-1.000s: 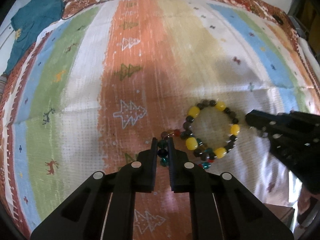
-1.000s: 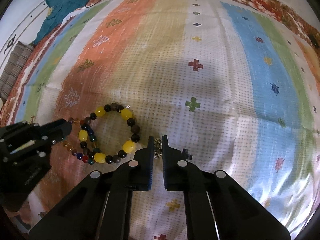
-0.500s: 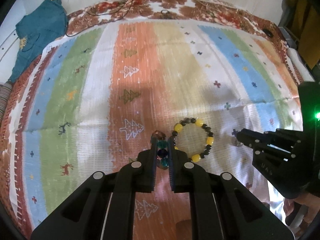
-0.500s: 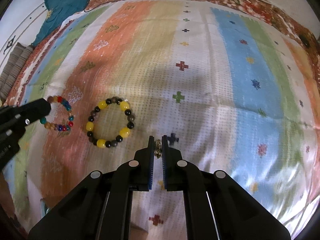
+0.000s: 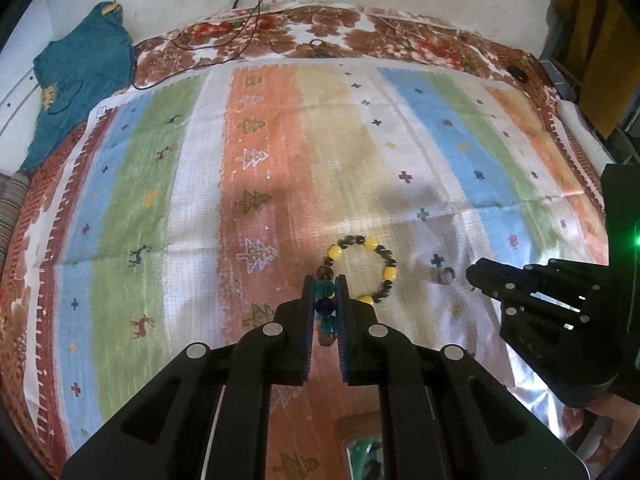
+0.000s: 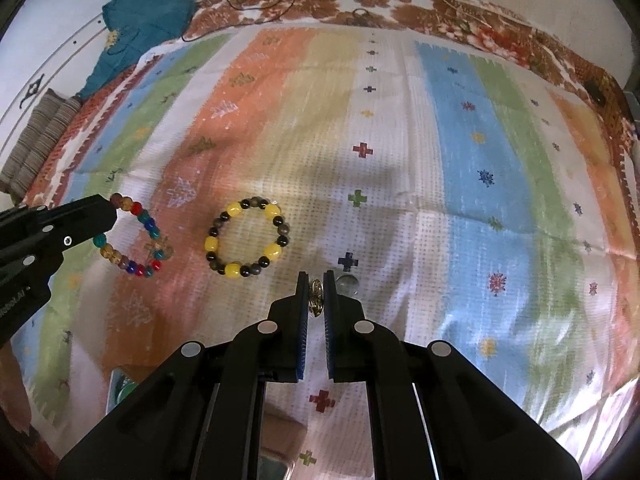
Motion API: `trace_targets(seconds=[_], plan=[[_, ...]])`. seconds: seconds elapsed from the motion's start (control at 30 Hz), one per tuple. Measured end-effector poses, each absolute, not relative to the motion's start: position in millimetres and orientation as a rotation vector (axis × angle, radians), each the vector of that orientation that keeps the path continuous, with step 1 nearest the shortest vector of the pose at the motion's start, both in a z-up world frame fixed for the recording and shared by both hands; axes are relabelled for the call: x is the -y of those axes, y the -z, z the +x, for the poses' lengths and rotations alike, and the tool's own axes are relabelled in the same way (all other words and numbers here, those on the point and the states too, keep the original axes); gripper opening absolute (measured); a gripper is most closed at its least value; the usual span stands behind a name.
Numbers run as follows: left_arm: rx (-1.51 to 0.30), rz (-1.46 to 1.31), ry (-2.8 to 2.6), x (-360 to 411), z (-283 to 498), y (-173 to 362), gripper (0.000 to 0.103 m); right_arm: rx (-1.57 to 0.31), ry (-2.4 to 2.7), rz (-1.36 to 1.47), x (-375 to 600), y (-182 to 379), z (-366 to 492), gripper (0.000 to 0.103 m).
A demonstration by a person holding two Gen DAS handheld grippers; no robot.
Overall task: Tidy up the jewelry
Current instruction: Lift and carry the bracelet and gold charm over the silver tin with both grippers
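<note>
My left gripper is shut on a multicoloured bead bracelet and holds it above the striped cloth; the bracelet hangs from that gripper in the right wrist view. A yellow and dark bead bracelet lies flat on the cloth just right of it, also seen in the right wrist view. My right gripper is shut on a small gold ring. A second small ring lies on the cloth beside it, seen in the left wrist view too.
The striped cloth covers a bed with a floral blanket at the far edge. A teal garment lies at the far left with a black cable beside it. A brown box edge shows below my fingers.
Both grippers have risen and pulled back from the cloth with their loads. The multicoloured bracelet has come off the yellow one and now hangs to its left.
</note>
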State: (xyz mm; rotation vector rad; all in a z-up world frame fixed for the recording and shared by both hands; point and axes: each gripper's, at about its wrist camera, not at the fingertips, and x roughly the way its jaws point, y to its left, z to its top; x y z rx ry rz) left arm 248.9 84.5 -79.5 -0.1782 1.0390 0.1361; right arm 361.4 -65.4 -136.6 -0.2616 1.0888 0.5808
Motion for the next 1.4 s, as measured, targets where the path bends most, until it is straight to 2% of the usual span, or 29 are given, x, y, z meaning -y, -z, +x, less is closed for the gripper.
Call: trace_targets(seconds=[1.4], plan=[[-0.872,-0.176,-0.006,-30,169,-1,0.009,-0.972,-0.670,-0.197,93,81,288,0.008]])
